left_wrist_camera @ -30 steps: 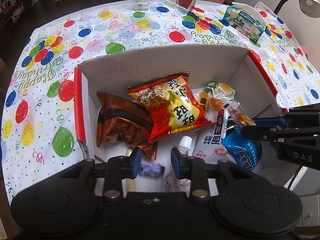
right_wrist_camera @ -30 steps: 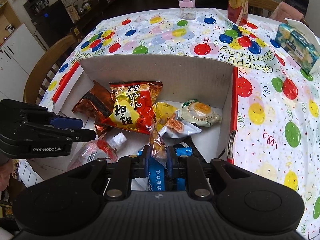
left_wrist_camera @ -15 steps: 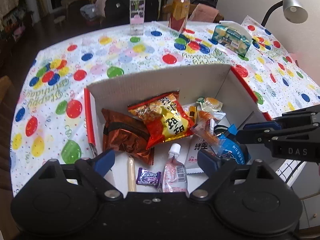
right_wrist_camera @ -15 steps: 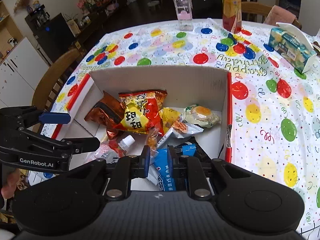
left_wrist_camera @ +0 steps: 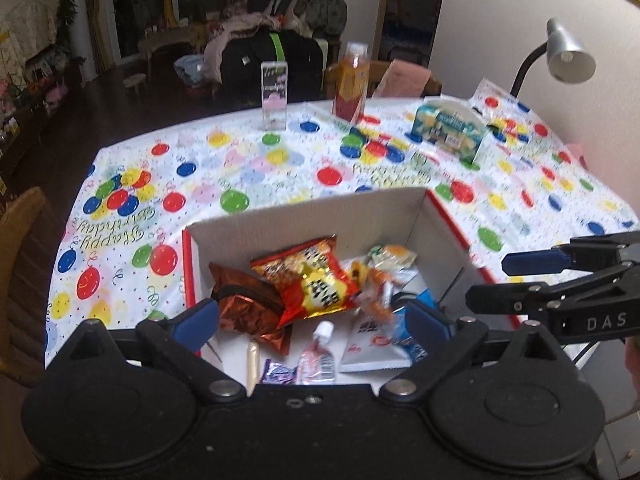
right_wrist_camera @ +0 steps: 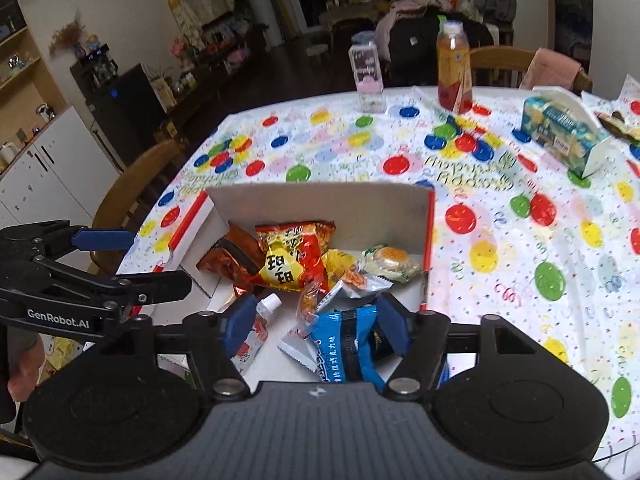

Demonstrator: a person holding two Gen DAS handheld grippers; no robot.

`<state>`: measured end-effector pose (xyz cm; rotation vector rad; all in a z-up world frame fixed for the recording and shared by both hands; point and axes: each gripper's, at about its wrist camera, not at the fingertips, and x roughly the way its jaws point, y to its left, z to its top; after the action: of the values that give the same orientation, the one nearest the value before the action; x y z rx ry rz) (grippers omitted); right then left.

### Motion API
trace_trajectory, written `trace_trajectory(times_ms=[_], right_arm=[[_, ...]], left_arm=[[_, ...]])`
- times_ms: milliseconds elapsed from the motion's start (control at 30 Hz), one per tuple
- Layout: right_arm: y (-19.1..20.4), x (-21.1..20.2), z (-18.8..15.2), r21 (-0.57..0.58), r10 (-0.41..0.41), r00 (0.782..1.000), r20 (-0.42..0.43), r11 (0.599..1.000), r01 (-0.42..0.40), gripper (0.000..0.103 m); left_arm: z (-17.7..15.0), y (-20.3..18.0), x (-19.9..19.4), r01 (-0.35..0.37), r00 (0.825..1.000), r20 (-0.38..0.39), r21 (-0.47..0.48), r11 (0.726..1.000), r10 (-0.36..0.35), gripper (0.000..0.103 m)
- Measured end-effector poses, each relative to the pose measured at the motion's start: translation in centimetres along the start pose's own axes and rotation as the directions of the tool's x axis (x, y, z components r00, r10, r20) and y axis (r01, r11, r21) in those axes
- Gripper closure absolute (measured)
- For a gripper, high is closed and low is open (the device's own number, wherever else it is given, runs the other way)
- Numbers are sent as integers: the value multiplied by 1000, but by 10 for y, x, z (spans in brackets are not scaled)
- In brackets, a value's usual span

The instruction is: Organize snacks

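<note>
A white cardboard box (left_wrist_camera: pixel 304 220) with red edges sits on the balloon tablecloth and holds the snacks. Inside are a red-and-yellow chip bag (left_wrist_camera: pixel 312 280), a brown foil bag (left_wrist_camera: pixel 244 304), a white-capped pouch (left_wrist_camera: pixel 318 354), a purple candy (left_wrist_camera: pixel 278 372) and a white packet (left_wrist_camera: pixel 368 344). My left gripper (left_wrist_camera: pixel 312 322) hangs wide open above the box's near side, holding nothing. My right gripper (right_wrist_camera: pixel 316 322) is open too. A blue packet (right_wrist_camera: pixel 344 344) lies loose in the box (right_wrist_camera: pixel 320 208), seen between its fingers, with a bun packet (right_wrist_camera: pixel 390 262) beyond.
Behind the box stand an orange drink bottle (left_wrist_camera: pixel 352 84), a clear container with a pink base (left_wrist_camera: pixel 274 94) and a tissue box (left_wrist_camera: pixel 450 130). A desk lamp (left_wrist_camera: pixel 568 54) rises at the right. A wooden chair (right_wrist_camera: pixel 132 196) sits at the table's left edge.
My left gripper opened wide. My right gripper opened and let go of the blue packet and small snack, which now lie in the box. Both grippers drew back and up.
</note>
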<state>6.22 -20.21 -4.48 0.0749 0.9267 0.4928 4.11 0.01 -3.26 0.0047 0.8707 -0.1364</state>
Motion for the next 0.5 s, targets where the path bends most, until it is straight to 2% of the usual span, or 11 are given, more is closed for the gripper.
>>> trace_trajectory(times_ms=[167, 367, 500], right_arm=[[-2, -22, -5, 7, 1, 998, 57, 1000, -2, 21], [0, -40, -11, 14, -4, 995, 101, 1000, 3, 19], [1, -49, -16, 20, 1, 991, 133, 1000, -4, 1]], left_arm=[[-1, -12, -17, -12, 999, 29, -18, 1000, 13, 1], [-5, -22, -33, -36, 998, 50, -45, 998, 38, 1], [-9, -26, -42, -49, 997, 55, -68, 997, 53, 1]])
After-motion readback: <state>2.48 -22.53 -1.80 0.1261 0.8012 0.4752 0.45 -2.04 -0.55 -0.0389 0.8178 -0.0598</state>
